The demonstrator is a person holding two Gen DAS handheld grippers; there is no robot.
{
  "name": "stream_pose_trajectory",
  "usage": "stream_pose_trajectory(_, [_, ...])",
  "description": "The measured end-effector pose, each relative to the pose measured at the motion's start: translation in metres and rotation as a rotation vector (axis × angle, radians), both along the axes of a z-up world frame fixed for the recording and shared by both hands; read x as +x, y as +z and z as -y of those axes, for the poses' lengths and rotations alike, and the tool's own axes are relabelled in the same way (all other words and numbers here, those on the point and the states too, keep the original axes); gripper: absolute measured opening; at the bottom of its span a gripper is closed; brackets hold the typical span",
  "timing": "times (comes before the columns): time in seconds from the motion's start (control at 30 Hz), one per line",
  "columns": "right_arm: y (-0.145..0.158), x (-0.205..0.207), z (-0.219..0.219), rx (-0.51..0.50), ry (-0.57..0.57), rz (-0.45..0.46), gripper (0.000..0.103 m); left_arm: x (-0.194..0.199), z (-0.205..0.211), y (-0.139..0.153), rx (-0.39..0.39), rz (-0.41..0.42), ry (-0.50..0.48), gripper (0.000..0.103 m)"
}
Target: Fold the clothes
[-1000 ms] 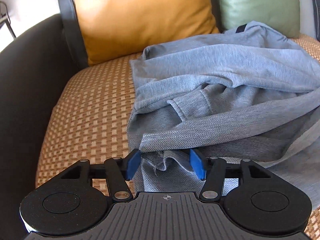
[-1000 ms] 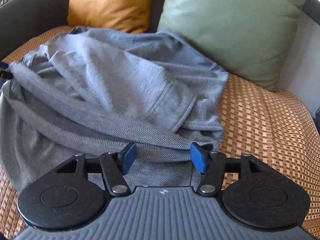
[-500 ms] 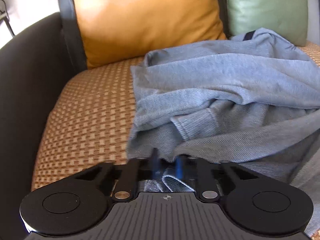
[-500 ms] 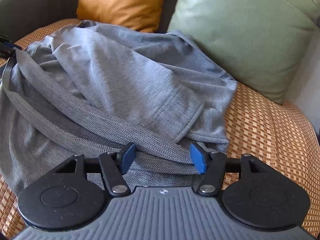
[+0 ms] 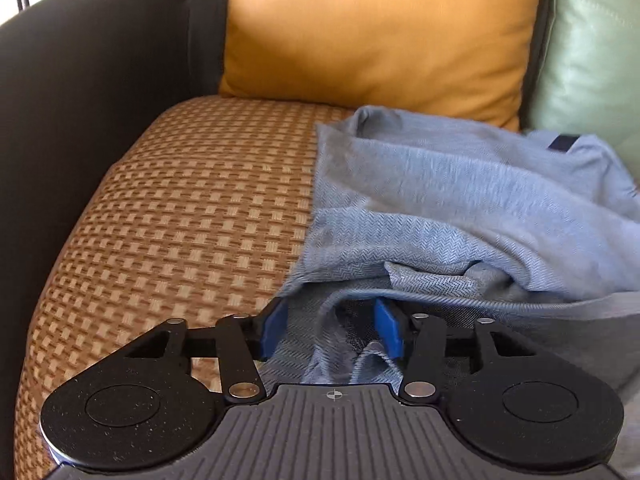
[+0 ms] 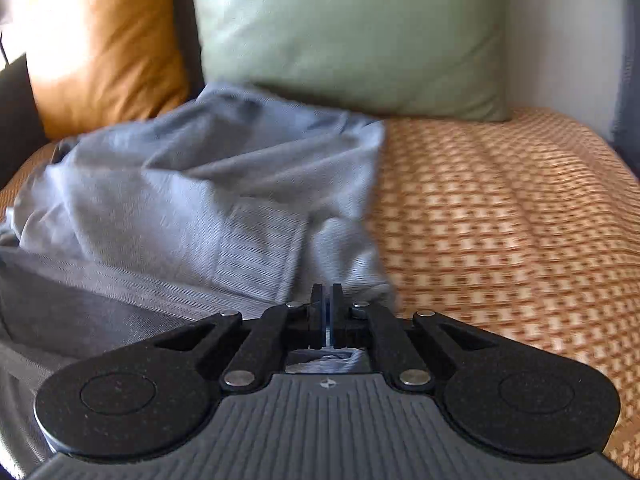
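Observation:
A crumpled grey-blue herringbone garment (image 5: 460,208) lies on the woven seat of a sofa (image 5: 192,220). In the left wrist view my left gripper (image 5: 331,330) is open at the garment's near left edge. A bunched fold of cloth sits between its blue pads (image 5: 272,328), which do not pinch it. In the right wrist view the same garment (image 6: 180,200) fills the left half. My right gripper (image 6: 327,308) is shut on the garment's near right edge, with cloth showing under the closed fingers.
An orange cushion (image 5: 372,28) and a green cushion (image 5: 592,48) lean on the sofa back behind the garment. A dark armrest (image 5: 80,100) rises on the left. Bare woven seat (image 6: 500,220) stretches right of the garment.
My right gripper went from open to shut on the garment's edge. My left gripper narrowed on the cloth half a second ago and now stands open again. Both views have shifted.

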State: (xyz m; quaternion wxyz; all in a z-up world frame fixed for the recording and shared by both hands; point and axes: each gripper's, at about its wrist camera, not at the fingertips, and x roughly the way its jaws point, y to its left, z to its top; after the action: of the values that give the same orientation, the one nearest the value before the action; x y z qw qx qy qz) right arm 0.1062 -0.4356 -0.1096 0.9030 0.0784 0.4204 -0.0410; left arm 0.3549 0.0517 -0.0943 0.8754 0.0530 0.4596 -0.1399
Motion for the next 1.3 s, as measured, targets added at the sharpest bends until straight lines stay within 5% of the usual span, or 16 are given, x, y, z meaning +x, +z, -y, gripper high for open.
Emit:
stream_pose_trajectory(0.27, [0.016,-0.05,0.002,-0.049,0.115,0.016,0.036,-0.018,-0.064,0.034,-0.036,0.025,0.064,0.073])
stream_pose_trajectory(0.33, [0.017,-0.054,-0.005,-0.086,0.157,0.014,0.039,-0.025,-0.063,0.033,-0.027,0.013,-0.003,0.073])
stream_pose_trajectory(0.5, [0.016,-0.055,-0.032,-0.256,0.35,0.005,0.049,-0.052,-0.027,0.02,0.151,0.067,-0.264,0.073])
stream_pose_trajectory(0.7, [0.014,-0.052,-0.054,-0.391,0.542,-0.01,0.059,-0.049,-0.003,0.008,0.164,0.067,-0.352,0.074])
stream_pose_trajectory(1.13, [-0.008,-0.043,-0.07,-0.489,0.7,-0.063,0.058,-0.05,0.017,0.001,0.178,0.083,-0.452,0.073])
stream_pose_trajectory(1.2, [-0.01,-0.041,-0.07,-0.483,0.706,-0.07,0.056,-0.049,0.017,0.002,0.174,0.086,-0.456,0.066])
stream_pose_trajectory(1.27, [-0.009,-0.039,-0.067,-0.457,0.71,-0.081,0.05,-0.049,0.017,0.002,0.17,0.09,-0.46,0.039])
stream_pose_trajectory(1.3, [-0.008,-0.039,-0.067,-0.455,0.713,-0.083,0.048,-0.049,0.018,0.002,0.167,0.092,-0.462,0.041])
